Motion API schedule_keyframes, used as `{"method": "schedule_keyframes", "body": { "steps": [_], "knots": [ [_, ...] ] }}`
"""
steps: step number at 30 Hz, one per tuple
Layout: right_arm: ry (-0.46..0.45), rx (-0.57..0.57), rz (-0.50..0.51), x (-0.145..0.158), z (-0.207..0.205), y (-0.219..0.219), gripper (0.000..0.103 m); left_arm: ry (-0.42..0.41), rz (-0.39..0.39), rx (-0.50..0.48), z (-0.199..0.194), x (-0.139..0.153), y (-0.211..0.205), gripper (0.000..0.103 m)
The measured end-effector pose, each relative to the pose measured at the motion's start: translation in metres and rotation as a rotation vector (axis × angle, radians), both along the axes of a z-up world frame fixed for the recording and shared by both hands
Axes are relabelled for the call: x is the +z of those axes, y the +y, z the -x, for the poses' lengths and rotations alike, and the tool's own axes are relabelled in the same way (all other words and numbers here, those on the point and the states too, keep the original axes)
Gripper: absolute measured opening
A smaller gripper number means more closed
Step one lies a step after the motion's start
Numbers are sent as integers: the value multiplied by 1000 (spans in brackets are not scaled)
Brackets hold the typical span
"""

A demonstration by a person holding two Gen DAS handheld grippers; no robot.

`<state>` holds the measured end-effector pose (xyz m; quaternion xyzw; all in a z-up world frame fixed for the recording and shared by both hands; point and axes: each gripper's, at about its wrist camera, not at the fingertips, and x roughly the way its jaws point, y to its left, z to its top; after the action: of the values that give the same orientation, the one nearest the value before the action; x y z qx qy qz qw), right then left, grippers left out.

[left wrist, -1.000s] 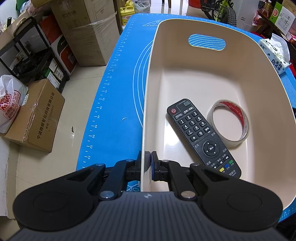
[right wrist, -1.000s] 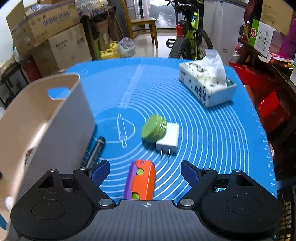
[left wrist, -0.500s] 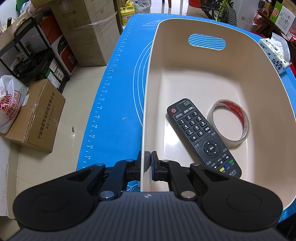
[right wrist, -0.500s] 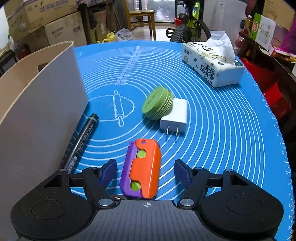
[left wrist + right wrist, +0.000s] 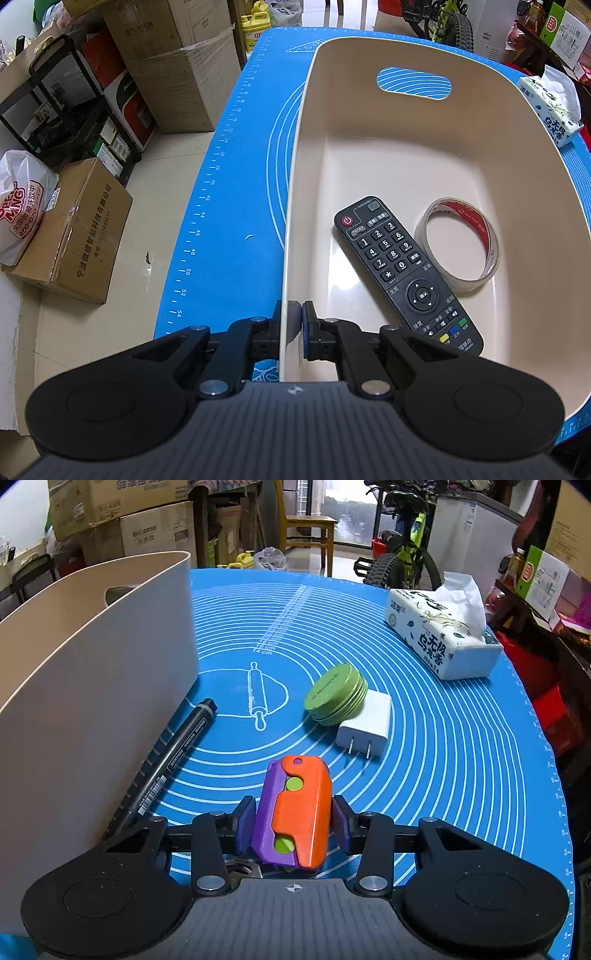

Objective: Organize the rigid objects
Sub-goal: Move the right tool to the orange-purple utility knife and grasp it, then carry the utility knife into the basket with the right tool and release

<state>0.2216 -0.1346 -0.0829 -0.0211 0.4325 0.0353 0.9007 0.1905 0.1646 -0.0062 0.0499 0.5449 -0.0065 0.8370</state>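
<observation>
My left gripper (image 5: 294,325) pinches the bin (image 5: 295,206) wall to steady it. My right gripper (image 5: 293,821) clamps the orange-purple toy (image 5: 295,812), ready to lift in.

In the left wrist view, the bin (image 5: 480,155) runs off the right edge of the frame, and its near wall disappears behind the black left gripper (image 5: 294,328) at lower centre. The tissue pack (image 5: 550,110) at upper right is half hidden behind the bin's rim. In the right wrist view, the marker (image 5: 173,757) at lower left vanishes behind the right gripper (image 5: 293,823), which also covers the toy's (image 5: 295,812) near end. The bin's interior is out of sight.
</observation>
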Motion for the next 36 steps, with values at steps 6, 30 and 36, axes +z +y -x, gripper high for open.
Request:
{"method": "schedule_keyframes", "body": {
  "steps": [6, 30, 36],
  "knots": [
    [-28, -29, 0, 10, 7, -6, 50, 1, -1, -3, 0, 0, 0, 9],
    [-296, 160, -119, 134, 16, 61, 50, 0, -1, 0, 0, -1, -2, 9],
    [-258, 233, -118, 127, 11, 108, 50, 0, -5, -5, 0, 0, -2, 9]
  ]
}}
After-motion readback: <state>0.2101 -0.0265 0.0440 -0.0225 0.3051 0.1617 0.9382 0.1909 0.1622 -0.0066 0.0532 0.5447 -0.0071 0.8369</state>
